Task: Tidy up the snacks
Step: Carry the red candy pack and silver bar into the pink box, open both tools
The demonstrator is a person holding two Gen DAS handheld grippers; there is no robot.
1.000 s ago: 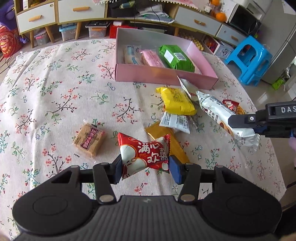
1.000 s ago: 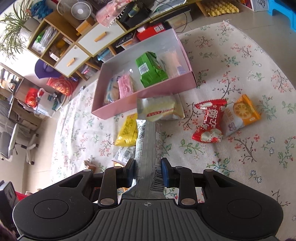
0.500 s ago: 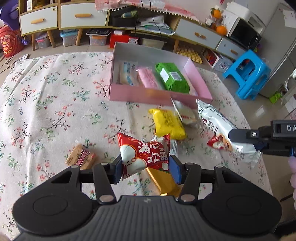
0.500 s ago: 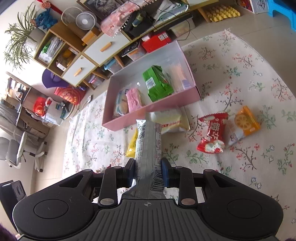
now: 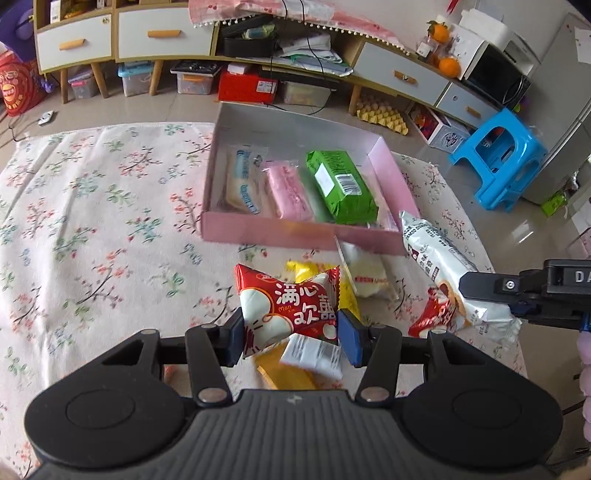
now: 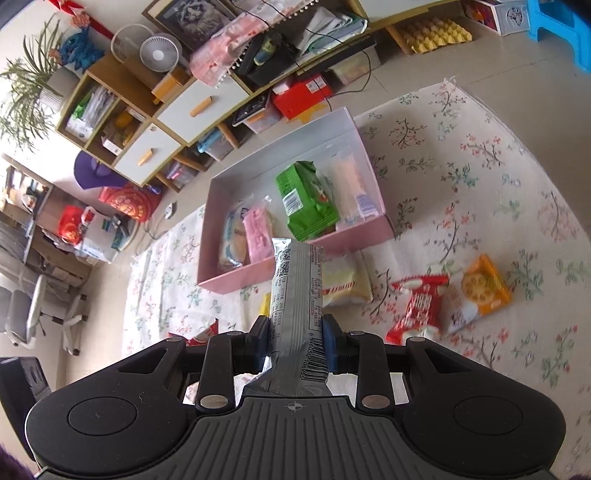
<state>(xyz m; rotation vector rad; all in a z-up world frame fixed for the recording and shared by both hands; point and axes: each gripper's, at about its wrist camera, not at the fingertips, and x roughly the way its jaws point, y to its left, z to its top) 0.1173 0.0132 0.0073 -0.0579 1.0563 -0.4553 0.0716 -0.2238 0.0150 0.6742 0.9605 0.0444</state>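
Note:
My left gripper is shut on a red snack packet and holds it above the floral cloth, short of the pink box. My right gripper is shut on a long silver-white snack bar, also seen in the left wrist view, held in the air near the box's front right corner. The box holds a green packet, a pink packet and a pale blue-printed packet.
Loose snacks lie on the cloth before the box: a cream packet, a red packet, an orange packet, a yellow packet and a white one. A blue stool and low cabinets stand beyond.
Both grippers have risen and moved toward the pink box with their snacks. The table looks smaller and farther below. Both grips are unchanged.

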